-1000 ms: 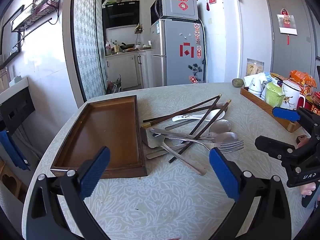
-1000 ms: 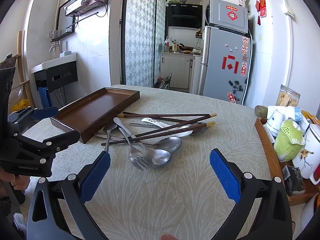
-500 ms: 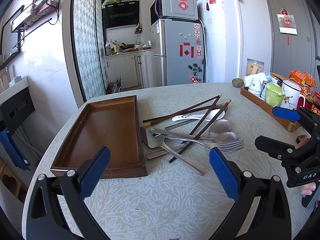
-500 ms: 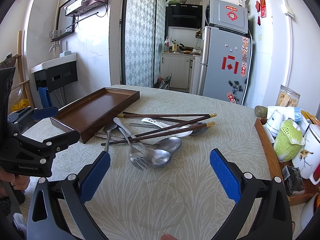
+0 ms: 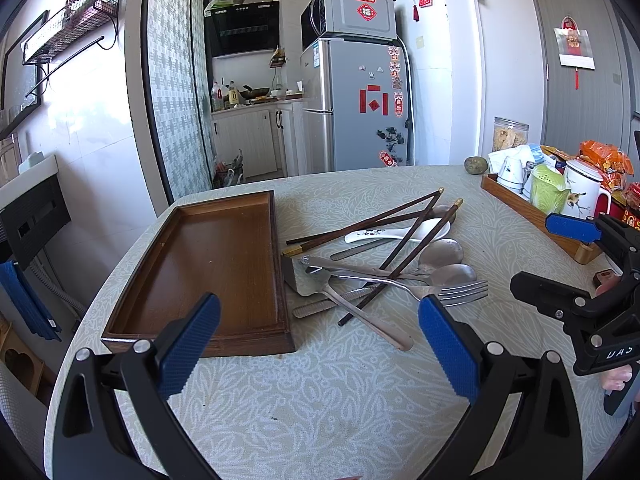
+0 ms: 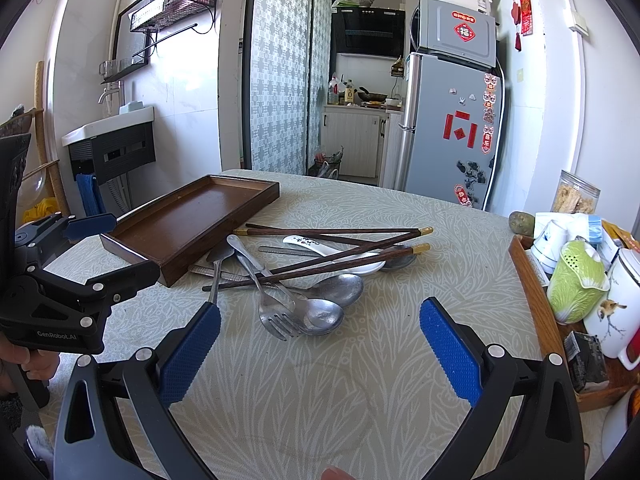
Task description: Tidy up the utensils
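1. Lower left of the left-wrist view: your left claw (image 5: 316,344) hangs wide open and empty above the table (image 5: 352,408), just short of the near rim of the bare wooden tray (image 5: 208,268). Drop it too low here and a pad could catch that rim and shove the tray off line.

2. Centre of both views: the utensils lie in one tangled heap just right of the tray, nothing yet sorted. The dark chopsticks (image 5: 368,224) cross over the metal spoons (image 5: 444,252) and the white ceramic spoon (image 5: 400,234). Lift one piece from below and the sticks will likely roll or scatter across the table.

3. Centre of the right-wrist view: the fork (image 6: 276,316) rests tines-forward on a spoon bowl, flat against the cloth. Thin, flat metal may slip from your pads, or two pieces may come up together.

4. Lower centre of the right-wrist view: your right claw (image 6: 316,346) is also spread wide and holds nothing, short of the heap.

5. Right edge: the tray of cups (image 6: 532,280) stands near; a wide swing of the right claw could knock the crockery.
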Tool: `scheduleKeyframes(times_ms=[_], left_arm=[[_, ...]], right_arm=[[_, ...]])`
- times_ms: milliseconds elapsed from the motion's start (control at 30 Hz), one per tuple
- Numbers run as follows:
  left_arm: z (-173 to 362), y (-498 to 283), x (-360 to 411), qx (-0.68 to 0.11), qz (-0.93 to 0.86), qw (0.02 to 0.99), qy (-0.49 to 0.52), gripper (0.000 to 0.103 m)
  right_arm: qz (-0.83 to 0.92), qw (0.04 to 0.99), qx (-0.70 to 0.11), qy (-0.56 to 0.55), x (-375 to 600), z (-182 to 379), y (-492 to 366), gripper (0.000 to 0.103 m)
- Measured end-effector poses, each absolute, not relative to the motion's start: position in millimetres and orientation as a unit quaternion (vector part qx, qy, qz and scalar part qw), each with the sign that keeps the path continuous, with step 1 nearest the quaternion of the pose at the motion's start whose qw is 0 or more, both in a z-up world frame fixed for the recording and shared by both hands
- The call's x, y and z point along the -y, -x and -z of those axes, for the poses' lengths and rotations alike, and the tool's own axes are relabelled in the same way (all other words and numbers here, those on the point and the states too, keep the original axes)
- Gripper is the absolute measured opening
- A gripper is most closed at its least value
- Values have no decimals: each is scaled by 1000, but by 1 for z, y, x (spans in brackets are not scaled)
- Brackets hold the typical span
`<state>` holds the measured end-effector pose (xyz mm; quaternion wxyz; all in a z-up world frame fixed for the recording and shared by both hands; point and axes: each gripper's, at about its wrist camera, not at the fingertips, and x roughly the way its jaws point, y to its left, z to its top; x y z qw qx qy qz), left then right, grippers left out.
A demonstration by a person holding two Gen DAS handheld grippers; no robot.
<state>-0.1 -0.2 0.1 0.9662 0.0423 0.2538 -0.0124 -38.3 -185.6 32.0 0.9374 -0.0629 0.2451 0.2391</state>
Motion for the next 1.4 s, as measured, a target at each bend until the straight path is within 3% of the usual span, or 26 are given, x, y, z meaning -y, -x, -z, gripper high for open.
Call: scheduleKeyframes(times_ms=[1400], left_arm=[[1,-1,-3,-254,12,966,-43,100]], right_arm=[[-239,937,-245,64,185,-32,39,100]])
